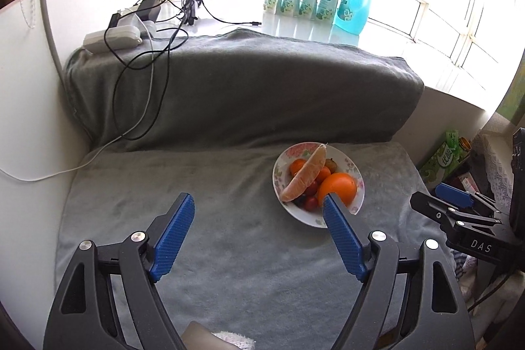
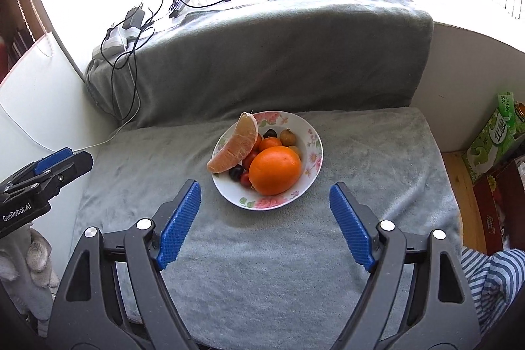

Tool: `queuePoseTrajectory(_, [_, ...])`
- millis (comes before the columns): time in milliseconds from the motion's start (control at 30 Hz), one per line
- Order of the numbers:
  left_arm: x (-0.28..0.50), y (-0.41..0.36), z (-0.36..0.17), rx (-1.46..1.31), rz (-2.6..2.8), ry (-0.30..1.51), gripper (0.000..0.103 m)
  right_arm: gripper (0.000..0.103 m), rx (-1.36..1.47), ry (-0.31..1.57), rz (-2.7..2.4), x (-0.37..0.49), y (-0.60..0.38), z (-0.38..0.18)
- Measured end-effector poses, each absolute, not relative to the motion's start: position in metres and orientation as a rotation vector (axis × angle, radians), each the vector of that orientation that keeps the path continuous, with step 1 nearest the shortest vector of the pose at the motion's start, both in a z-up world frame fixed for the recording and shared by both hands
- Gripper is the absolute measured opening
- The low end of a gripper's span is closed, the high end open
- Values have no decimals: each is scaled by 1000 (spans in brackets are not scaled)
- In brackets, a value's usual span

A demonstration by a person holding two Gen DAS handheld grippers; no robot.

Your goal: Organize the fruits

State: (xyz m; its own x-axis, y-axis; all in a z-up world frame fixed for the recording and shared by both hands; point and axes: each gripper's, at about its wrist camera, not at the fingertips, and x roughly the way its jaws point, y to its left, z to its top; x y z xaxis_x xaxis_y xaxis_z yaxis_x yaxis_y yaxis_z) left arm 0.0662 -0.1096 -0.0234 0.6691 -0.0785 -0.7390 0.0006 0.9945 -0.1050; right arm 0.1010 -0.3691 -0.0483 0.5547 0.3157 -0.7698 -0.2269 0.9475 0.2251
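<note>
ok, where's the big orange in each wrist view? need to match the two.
Left wrist: orange right of centre, at the bowl's near-right side, partly behind the left gripper's right finger.
Right wrist: orange near centre, front of the bowl, just beyond the open right gripper.
Shared landmark: the pomelo wedge leaning on the bowl's left rim.

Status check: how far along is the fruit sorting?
Done: all visible fruit sits in the bowl: orange, pomelo wedge, small fruits. In hand: nothing; left gripper and right gripper are open and empty. Left: nothing visible on the blanket.
</note>
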Motion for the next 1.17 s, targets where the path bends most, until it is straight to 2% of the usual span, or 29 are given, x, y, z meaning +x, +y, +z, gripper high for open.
queuePoseTrajectory(1167, [69,-120,-26,-81,-56,837,81,84,141,968,294,104,-377,-61])
